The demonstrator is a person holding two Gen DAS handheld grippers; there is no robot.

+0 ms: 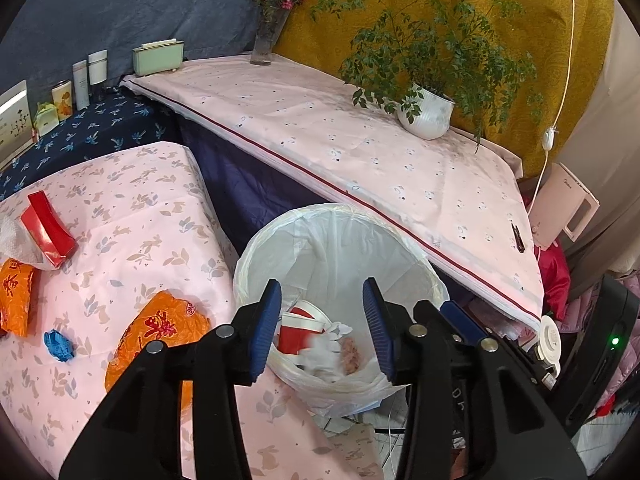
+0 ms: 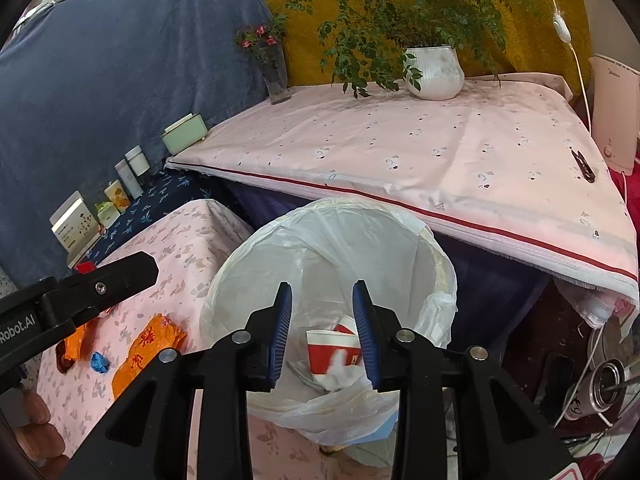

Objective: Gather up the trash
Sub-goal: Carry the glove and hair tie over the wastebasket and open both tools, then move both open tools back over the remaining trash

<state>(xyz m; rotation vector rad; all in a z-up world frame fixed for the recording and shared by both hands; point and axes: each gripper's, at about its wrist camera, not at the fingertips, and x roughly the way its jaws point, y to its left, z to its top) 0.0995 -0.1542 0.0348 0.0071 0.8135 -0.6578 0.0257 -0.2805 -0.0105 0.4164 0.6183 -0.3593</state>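
A bin lined with a white bag (image 1: 256, 248) (image 2: 248, 240) stands between two cloth-covered tables. Inside it lie a red-and-white paper cup (image 1: 298, 330) (image 2: 332, 346), white tissue (image 1: 324, 350) and a pinkish scrap (image 1: 350, 354). My left gripper (image 1: 322, 284) hangs over the bin's mouth, open, with nothing between its blue pads. My right gripper (image 2: 323, 286) hovers over the same bin, also open and holding nothing. On the low table to the left lie an orange wrapper (image 1: 160, 328) (image 2: 148, 344), a second orange wrapper (image 1: 16, 296), a blue crumpled scrap (image 1: 59, 345) (image 2: 99, 361) and a red box (image 1: 48, 228) on tissue.
Behind the bin a higher table with a pink cloth (image 1: 360, 140) (image 2: 440, 152) bears a potted plant (image 1: 426, 114) (image 2: 434, 74), a flower vase (image 1: 264, 46), a green box (image 1: 158, 58) and a black clip (image 2: 584, 168). A pink appliance (image 1: 564, 204) stands to the right. A person's fingers (image 2: 36, 412) show at lower left.
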